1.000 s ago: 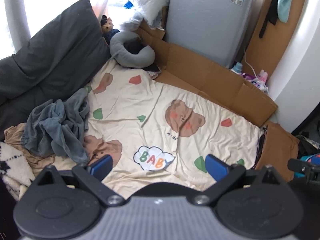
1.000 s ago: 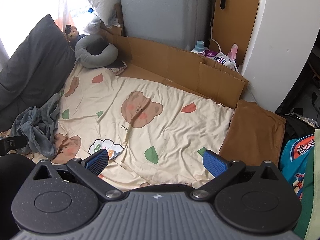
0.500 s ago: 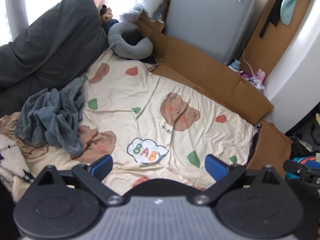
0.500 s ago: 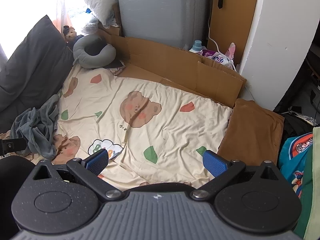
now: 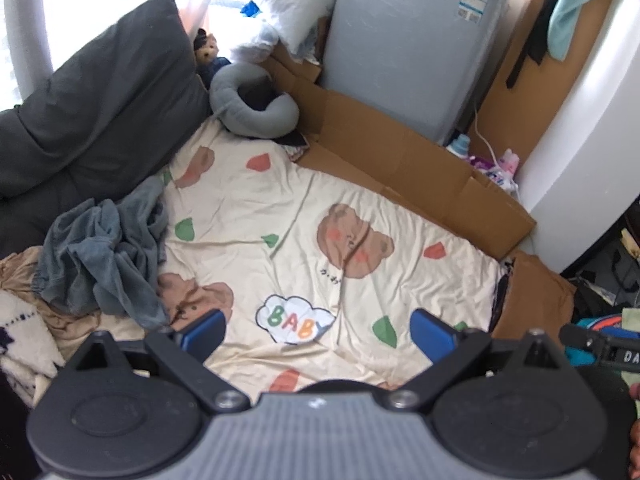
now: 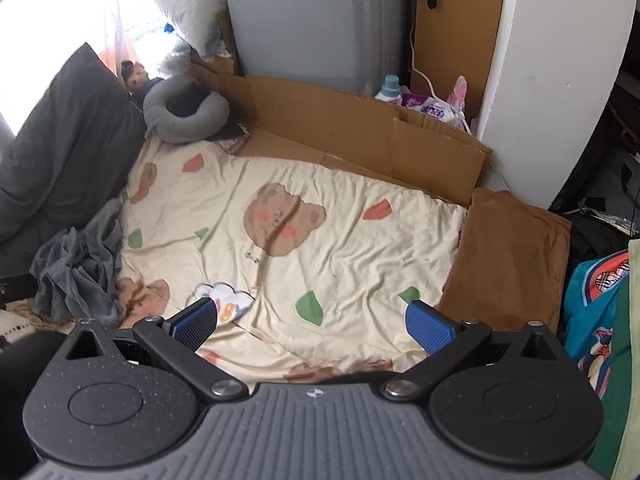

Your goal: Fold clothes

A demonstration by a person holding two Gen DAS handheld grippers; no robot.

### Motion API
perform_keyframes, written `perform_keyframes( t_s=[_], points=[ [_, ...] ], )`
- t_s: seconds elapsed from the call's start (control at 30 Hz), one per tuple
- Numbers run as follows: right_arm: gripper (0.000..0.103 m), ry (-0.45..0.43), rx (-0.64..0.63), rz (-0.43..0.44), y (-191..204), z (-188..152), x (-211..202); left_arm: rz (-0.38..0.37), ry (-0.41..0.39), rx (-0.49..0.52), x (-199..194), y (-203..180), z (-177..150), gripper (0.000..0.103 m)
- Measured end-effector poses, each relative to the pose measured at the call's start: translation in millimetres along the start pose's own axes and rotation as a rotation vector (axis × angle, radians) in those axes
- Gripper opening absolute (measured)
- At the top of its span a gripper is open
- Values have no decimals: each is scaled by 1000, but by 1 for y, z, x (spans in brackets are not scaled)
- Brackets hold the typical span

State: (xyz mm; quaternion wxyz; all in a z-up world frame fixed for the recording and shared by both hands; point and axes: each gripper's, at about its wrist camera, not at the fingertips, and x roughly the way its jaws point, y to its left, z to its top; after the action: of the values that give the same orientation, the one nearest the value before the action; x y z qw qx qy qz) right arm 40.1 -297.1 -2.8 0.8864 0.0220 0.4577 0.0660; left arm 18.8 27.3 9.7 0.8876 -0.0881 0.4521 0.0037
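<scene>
**Crumpled grey garment waits at the left of the bed**

While both grippers hang above the near edge of the bed, neither holds anything. The left gripper [image 5: 318,330] has its blue fingers [image 5: 202,332] spread wide apart with only the sheet showing between them, and the right gripper [image 6: 312,322] is spread just as wide, also with nothing in its grasp.

A grey garment [image 5: 104,256] lies in a rumpled heap at the left side of the bed, against the dark cushion [image 5: 108,92] and partly over a tan cloth [image 5: 18,276] beneath it. It is bunched and not folded. The cream bear-print sheet [image 5: 320,200] spreads mostly flat across the middle, leaving a broad open patch that would suit laying a garment out. At the far right of the bed a brown piece [image 6: 508,256] lies flat with neat edges; whether it is a folded garment or a mat, I cannot tell.

Judging by the spread fingers and the high, pulled-back view, the grippers seem placed either to reach for the grey heap or to have just let something go.
</scene>
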Motion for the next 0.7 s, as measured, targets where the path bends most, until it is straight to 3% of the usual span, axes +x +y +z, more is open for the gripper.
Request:
perform_keyframes(
  t_s=[0.4, 0.7],
  points=[
    [103, -33, -8, 60, 29, 20, -13, 50, -67, -83, -32, 60, 16, 100],
    [103, -100, -110, 115, 67, 39, -4, 152, -92, -163, -43, 107, 26, 100]
  ],
)
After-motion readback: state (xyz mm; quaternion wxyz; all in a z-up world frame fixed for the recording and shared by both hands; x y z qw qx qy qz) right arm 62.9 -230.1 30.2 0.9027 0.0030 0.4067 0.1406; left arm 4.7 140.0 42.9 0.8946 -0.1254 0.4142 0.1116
